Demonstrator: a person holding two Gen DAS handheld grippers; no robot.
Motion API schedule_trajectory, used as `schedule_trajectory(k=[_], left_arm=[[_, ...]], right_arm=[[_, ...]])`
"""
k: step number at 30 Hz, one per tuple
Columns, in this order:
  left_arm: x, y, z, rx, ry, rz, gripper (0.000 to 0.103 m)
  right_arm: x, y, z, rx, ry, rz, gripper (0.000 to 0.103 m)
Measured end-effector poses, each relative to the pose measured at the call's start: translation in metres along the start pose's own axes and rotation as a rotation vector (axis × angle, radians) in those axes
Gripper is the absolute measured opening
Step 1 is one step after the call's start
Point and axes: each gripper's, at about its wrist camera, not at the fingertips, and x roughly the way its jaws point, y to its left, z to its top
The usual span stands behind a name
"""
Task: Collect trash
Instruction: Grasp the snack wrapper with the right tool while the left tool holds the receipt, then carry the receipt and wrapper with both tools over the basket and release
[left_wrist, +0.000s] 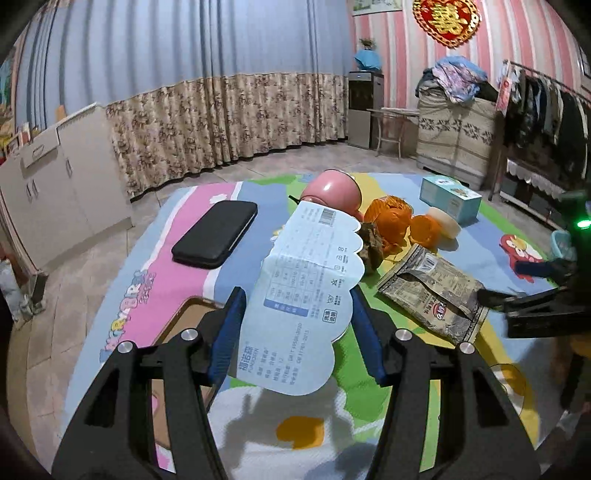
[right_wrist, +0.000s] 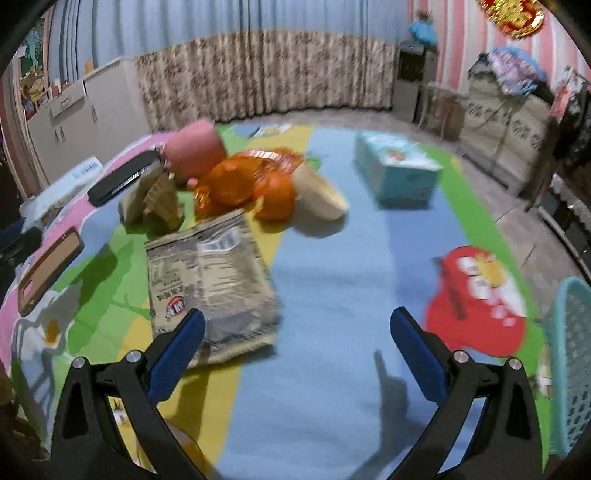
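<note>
My left gripper (left_wrist: 295, 325) is shut on a pale blue scalloped paper label (left_wrist: 310, 288) and holds it above the colourful mat (left_wrist: 236, 206). A crumpled grey snack wrapper (left_wrist: 436, 291) lies to its right; in the right wrist view the wrapper (right_wrist: 214, 280) lies just ahead of my left fingertip (right_wrist: 181, 339). My right gripper (right_wrist: 295, 343) is open and empty above the mat (right_wrist: 332, 295). Orange peels (right_wrist: 243, 181) and a brown crumpled scrap (right_wrist: 155, 203) lie further back. A teal mesh basket (right_wrist: 572, 362) stands at the right edge.
A pink bowl (left_wrist: 332, 188), a black phone case (left_wrist: 218, 232), a teal tissue box (left_wrist: 450, 197) and a cream round lid (left_wrist: 445, 221) sit on the mat. A brown-framed tray (right_wrist: 48, 273) lies at the left. Cabinets, curtains and a clothes rack surround the table.
</note>
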Motion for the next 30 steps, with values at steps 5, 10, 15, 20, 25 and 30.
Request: schedule_trajectory(k=[5,10,15,20,25,30], left_arm=[[0.000,-0.003,-0.006,0.034,-0.006,0.035,0.056],[0.003,-0.005,-0.007,0.010,-0.006,0.032,0.056],[-0.003,-0.007,-0.003,-0.011,-0.033,0.038,0.056],[-0.010,-0.007,0.006,-0.020,-0.061,0.059,0.056],[-0.021,-0.019,0.019,-0.018,-0.098,0.061,0.056],[-0.030,-0.049,0.032,0.006,-0.136,0.038,0.056]], right_arm=[[0.019,0.011,0.002,-0.010,0.076,0.043,0.073],[0.015,0.024,0.000,-0.064,0.062,0.034,0.029],[0.009,0.015,-0.001,-0.052,0.044,0.036,0.006],[-0.017,-0.002,-0.006,-0.033,-0.025,0.045,0.003],[-0.056,-0.039,-0.008,0.006,-0.089,0.046,0.002],[-0.094,-0.086,-0.013,0.034,-0.145,-0.006,0.002]])
